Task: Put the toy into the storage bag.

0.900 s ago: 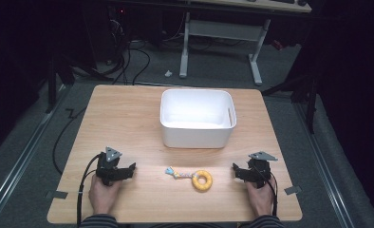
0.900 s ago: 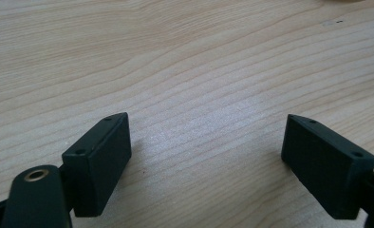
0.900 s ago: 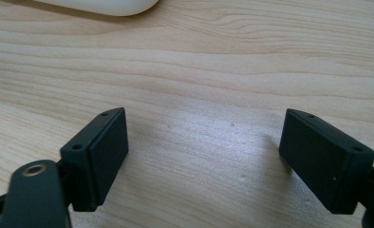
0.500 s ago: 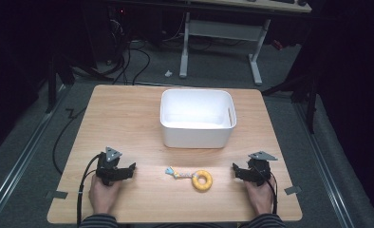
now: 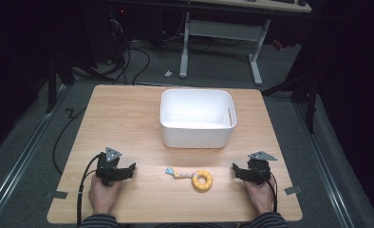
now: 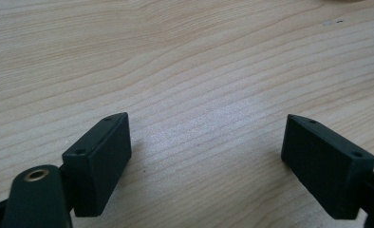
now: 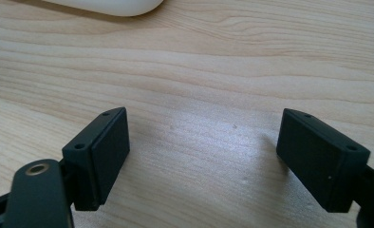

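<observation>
1. A yellow ring with a short colored string is lying on the wooden table, between the two grippers and in front of the white tub.
2. There is one ring, one tub and two grippers.
3. The left gripper and the right gripper are both resting on the table with jaws spread wide, pinching nothing.
4. The string's colors are too small to make out.
5. A corner of the tub is peeking in, cut off, in the right gripper view.

White bin (empty) and yellow ring on wooden table
</observation>
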`<action>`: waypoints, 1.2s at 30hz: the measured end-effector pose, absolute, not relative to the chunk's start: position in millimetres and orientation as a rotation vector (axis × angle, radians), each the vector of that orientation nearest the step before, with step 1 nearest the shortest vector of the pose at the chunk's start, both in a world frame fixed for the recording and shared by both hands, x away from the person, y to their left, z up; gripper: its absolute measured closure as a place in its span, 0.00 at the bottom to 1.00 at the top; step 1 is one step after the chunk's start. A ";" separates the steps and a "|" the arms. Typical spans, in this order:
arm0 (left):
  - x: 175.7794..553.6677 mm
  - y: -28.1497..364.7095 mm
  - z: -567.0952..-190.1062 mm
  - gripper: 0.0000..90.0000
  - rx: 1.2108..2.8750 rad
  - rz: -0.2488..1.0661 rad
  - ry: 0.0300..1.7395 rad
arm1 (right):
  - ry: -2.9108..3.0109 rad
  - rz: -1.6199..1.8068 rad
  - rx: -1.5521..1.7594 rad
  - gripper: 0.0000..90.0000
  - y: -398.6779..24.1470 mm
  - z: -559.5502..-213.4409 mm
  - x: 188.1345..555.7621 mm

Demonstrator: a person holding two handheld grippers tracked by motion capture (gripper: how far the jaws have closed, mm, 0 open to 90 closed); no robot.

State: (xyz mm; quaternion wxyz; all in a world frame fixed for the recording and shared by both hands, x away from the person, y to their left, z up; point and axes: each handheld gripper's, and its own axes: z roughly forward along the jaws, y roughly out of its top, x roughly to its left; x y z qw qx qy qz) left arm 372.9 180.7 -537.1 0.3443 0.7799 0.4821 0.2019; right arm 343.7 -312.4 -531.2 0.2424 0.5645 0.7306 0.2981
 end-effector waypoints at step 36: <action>374.0 180.7 -537.1 0.19 2.021 0.527 1.256 | 2.019 0.958 1.502 0.42 -305.0 -498.7 326.6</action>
